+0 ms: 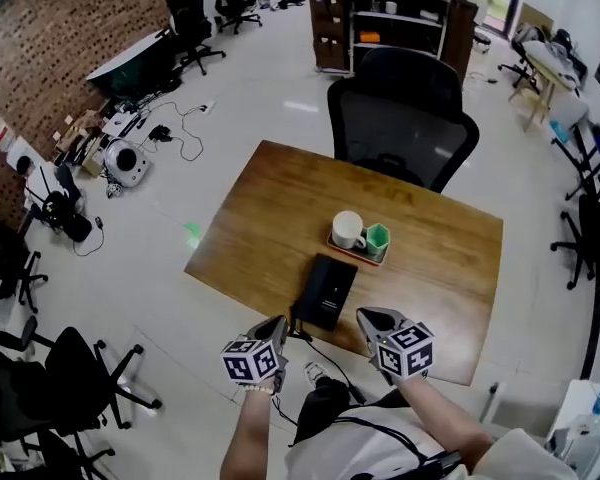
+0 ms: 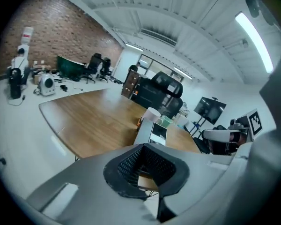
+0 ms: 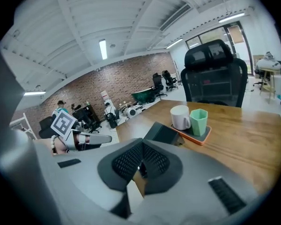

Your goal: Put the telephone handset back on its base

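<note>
Wooden tabletop (image 1: 260,208), seen steeply from above. Black telephone (image 1: 325,290) lies flat close to the near edge, long axis running away from the person; from the head view the handset cannot be told apart from the base. A dark cord (image 1: 330,353) leaves the telephone's near end and drops over the tabletop edge. Just beyond the telephone sits an orange tray (image 1: 355,253) carrying a white mug (image 1: 348,230) and a green cup (image 1: 378,237), side by side and touching or nearly so. A black office chair (image 1: 400,118) stands at the far side. Left gripper (image 1: 276,330) hangs at the near edge, just left of the telephone's near end, apart from it; its own view shows the jaws together with nothing between them, tips aimed toward the telephone (image 2: 154,131). Right gripper (image 1: 372,320) hangs at the near edge, just right of the telephone, also clear of it; its view shows the jaws meeting at the tips, nothing clamped, with the telephone (image 3: 166,134) ahead and the tray beyond to the right. Both marker cubes face up toward the head camera. Floor to the left holds scattered gear and cables by a brick wall.
</note>
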